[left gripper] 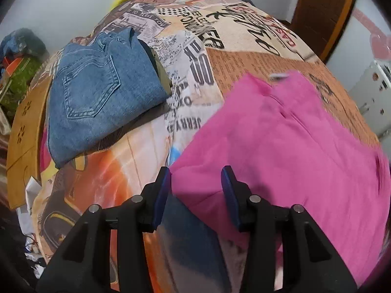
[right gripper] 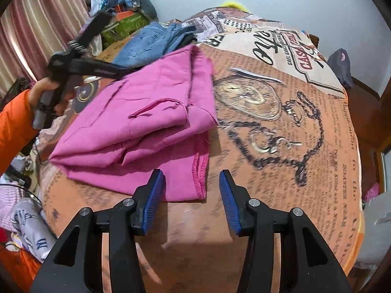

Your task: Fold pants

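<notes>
Pink pants lie folded in layers on the printed bedspread; they also show in the left wrist view, slightly blurred. My left gripper is open and empty, hovering at the pants' near left edge. In the right wrist view the left tool is held by a hand in an orange sleeve, over the far left of the pants. My right gripper is open and empty, just in front of the pants' hemmed near corner.
Folded blue jeans lie on the bedspread to the left, also visible behind the pants. A wooden board edges the bed on the left. Clutter sits by the wall. A wooden door stands far right.
</notes>
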The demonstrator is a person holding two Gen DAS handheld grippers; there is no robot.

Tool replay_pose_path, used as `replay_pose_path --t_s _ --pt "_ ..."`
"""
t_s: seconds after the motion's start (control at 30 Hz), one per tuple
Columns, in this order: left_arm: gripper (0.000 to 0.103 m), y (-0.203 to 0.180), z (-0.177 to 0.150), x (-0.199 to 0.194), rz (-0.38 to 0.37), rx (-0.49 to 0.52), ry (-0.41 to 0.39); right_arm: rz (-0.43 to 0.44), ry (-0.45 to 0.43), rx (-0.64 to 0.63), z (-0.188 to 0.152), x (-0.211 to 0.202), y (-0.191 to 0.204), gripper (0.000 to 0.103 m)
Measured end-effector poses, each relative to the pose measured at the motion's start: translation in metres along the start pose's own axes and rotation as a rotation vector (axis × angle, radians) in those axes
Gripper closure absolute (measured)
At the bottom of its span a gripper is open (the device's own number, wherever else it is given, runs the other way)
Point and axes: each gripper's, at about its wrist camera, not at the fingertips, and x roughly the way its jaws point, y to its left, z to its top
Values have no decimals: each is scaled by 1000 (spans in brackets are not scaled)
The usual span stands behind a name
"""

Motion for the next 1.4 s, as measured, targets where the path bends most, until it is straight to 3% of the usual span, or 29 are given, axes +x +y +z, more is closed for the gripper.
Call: replay_pose_path --t_s 0.23,0.37,0.47,0.57,0.77,0.93,1.17,1.2,1.23,1.4 --pt "59 2 -39 -19 -122 -12 34 -62 37 35 27 26 -54 59" --pt "59 -11 -59 -30 -157 -26 9 -94 49 36 48 44 -74 59" --pt "59 -16 -63 -35 -166 -46 -6 -133 48 40 66 60 -85 59" --pt "60 -12 -64 -44 -121 -74 -22 -194 61 45 77 71 -94 62" --pt "60 10 -48 -65 -56 -114 -95 -176 -17 77 83 41 -95 63" --pt "60 5 -21 -71 -122 -115 -156 -111 -93 86 91 15 -78 63" --pt "61 -23 4 -42 -119 -71 -150 -31 -49 54 102 44 -49 63" --pt "65 -23 6 -36 -104 -75 -141 -25 -42 55 103 50 -49 67" --pt "70 -21 7 -30 -96 -79 -130 -21 -36 57 103 56 -48 77" --pt "72 -10 11 -9 -107 -129 -108 -40 -46 45 103 68 -46 88"
